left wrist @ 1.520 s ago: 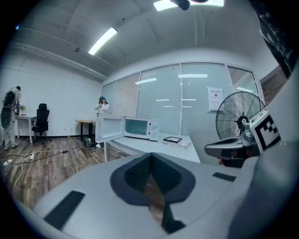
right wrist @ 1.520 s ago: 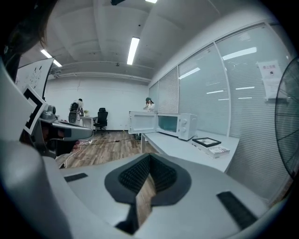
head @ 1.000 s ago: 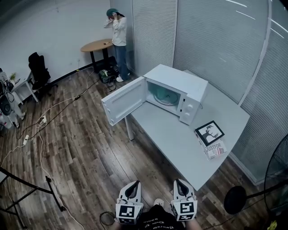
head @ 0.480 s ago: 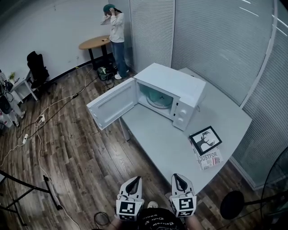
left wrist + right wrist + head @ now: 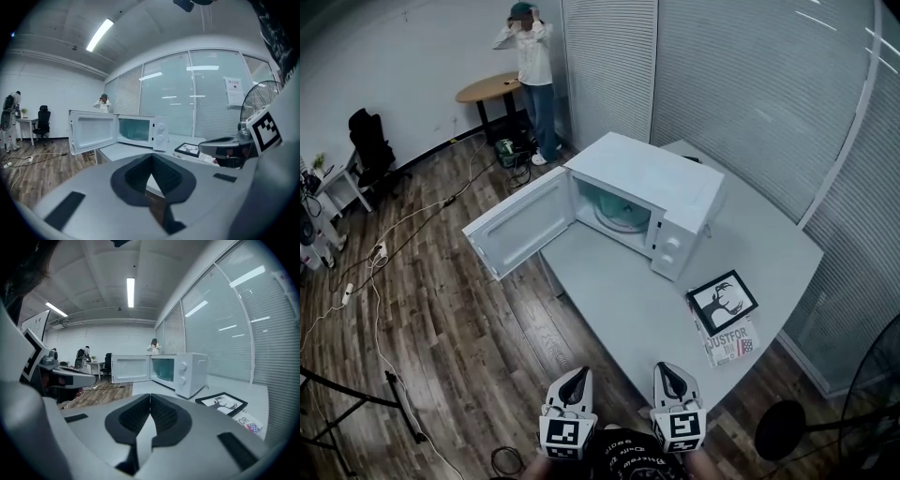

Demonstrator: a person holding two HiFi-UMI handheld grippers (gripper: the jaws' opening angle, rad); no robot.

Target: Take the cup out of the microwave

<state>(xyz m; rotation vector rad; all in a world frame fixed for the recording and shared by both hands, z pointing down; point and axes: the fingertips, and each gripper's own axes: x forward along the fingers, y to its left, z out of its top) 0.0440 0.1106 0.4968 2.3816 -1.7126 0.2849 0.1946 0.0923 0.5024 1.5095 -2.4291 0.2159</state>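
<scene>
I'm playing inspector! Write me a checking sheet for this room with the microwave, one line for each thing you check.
Surface: grey table, standing on a wooden floor.
Job's things: white microwave on the table, door swung open; no cup can be made out inside.
Clutter: framed picture and magazine near the microwave.
Grippers: left gripper and right gripper both shut, nothing held.
Cables: loose cables across the floor.
Surroundings: person by a round table, office chair, fan.

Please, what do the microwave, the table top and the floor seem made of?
Microwave: probably white painted metal; smooth, faint sheen.
Table top: perhaps pale grey laminate; flat, matte, no grain.
Floor: dark wood or wood-look planks; grain and seams show.
</scene>
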